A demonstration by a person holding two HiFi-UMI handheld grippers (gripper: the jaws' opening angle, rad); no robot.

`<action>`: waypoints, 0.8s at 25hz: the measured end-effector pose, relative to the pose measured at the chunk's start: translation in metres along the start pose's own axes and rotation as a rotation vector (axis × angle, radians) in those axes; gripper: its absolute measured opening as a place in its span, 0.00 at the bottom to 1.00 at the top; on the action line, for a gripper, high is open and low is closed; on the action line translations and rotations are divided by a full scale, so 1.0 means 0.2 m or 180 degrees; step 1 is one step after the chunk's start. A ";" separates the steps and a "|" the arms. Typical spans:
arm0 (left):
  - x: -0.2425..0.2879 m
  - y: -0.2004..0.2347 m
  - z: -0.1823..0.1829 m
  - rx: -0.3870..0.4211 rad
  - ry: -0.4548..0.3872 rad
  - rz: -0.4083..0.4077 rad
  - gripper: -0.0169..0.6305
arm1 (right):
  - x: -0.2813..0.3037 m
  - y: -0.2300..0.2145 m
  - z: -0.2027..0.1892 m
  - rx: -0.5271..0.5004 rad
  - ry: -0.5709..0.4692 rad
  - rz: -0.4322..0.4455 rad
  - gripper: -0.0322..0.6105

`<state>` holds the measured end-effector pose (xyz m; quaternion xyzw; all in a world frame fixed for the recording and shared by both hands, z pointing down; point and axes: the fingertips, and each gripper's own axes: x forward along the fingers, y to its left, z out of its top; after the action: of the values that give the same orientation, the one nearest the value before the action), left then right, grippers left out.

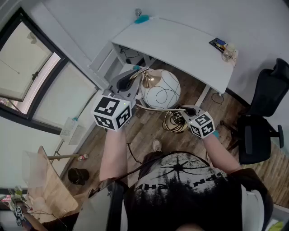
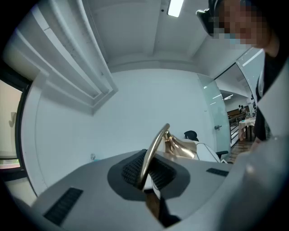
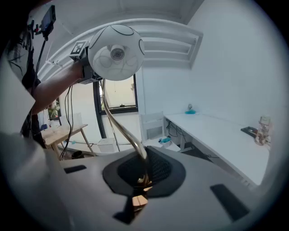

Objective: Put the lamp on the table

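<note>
Light: bright, even; daylight from window [image 1: 27,58] left of left gripper [image 1: 135,74], ceiling panel [image 2: 175,6] above it.
Edges: bent, dark-cornered in gripper views.
Blur: jaw bodies soft up close.

lamp [image 1: 161,89]: I count 1
grippers: I count 2, left gripper [image 2: 145,173] and right gripper [image 3: 143,173]
white table [image 1: 180,45]: 1
office chair [image 1: 260,122]: 1
wooden table [image 1: 49,181]: 1
black bin [image 1: 77,175]: 1, that's my tally

Lamp [image 1: 160,89] base: partly hidden behind right claw [image 1: 184,110]. Items [image 1: 224,48] at table [image 1: 180,49] corner: too small to identify.
</note>
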<state>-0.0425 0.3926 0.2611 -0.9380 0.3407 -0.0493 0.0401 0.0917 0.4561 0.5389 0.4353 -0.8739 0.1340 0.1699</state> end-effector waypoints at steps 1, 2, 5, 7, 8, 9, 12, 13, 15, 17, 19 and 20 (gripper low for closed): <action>0.00 0.00 0.00 0.0000 0.0004 0.0005 0.05 | 0.00 0.00 0.00 -0.0002 0.0000 0.0004 0.08; -0.01 -0.01 -0.01 0.0000 0.0008 0.0009 0.05 | 0.00 0.01 -0.01 -0.0005 0.0001 0.0008 0.08; -0.02 -0.01 -0.01 -0.0006 0.0015 0.0020 0.05 | 0.00 0.02 -0.01 -0.0011 0.0006 0.0020 0.08; -0.03 -0.01 -0.01 -0.0009 0.0015 0.0028 0.05 | -0.01 0.02 -0.01 -0.0017 0.0003 0.0033 0.08; -0.03 -0.01 0.00 -0.0009 0.0014 0.0032 0.05 | -0.01 0.02 0.00 -0.0015 -0.0002 0.0041 0.08; -0.03 -0.01 0.00 -0.0007 0.0013 0.0036 0.05 | -0.01 0.03 0.00 -0.0006 -0.0008 0.0049 0.08; -0.04 -0.02 -0.01 0.0005 0.0014 0.0042 0.05 | -0.01 0.03 -0.01 0.0014 -0.0023 0.0061 0.08; -0.04 -0.02 -0.01 0.0006 0.0015 0.0045 0.05 | -0.02 0.03 -0.01 0.0015 -0.0024 0.0065 0.08; -0.03 -0.03 -0.02 -0.0005 0.0018 0.0056 0.05 | -0.02 0.02 -0.02 0.0007 -0.0027 0.0065 0.08; -0.02 -0.02 -0.03 -0.0034 0.0025 0.0058 0.05 | -0.02 0.00 -0.02 -0.0011 -0.0023 0.0051 0.08; -0.01 -0.02 -0.03 -0.0065 0.0038 0.0047 0.05 | -0.02 -0.02 -0.02 -0.0020 -0.0010 0.0037 0.08; 0.00 -0.03 -0.04 -0.0075 0.0041 0.0045 0.05 | -0.03 -0.02 -0.02 -0.0024 -0.0003 0.0032 0.08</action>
<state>-0.0402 0.3962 0.2693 -0.9357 0.3481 -0.0511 0.0271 0.0996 0.4589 0.5410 0.4303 -0.8767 0.1313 0.1705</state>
